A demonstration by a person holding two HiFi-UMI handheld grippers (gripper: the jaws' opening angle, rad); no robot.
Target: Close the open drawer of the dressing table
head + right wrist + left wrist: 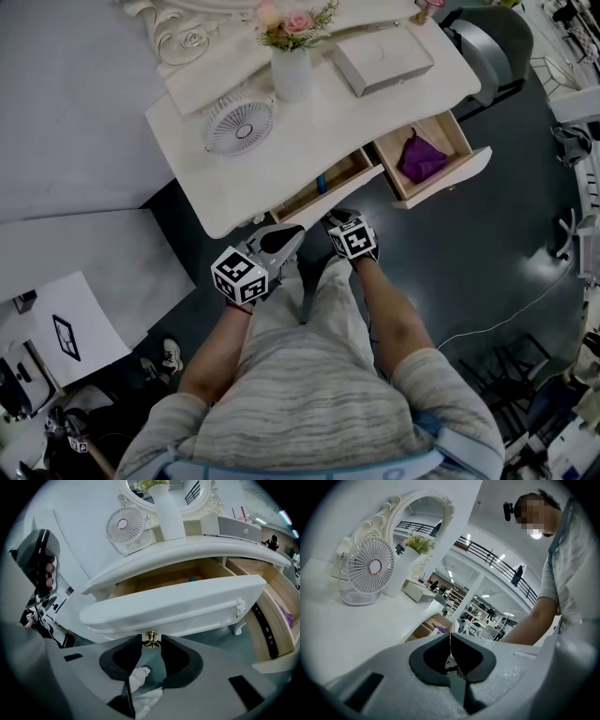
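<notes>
Just above drawer (178,604), fan (124,525), vase (168,513) — purple cloth (287,617) beside

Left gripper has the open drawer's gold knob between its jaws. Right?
No, it's the right gripper, not the left. The right gripper view shows the open drawer's gold knob between its jaws.

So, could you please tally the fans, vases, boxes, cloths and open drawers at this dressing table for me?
Fan: 1
Vase: 1
Box: 1
Purple cloth: 1
Open drawers: 2
Total: 6
</notes>
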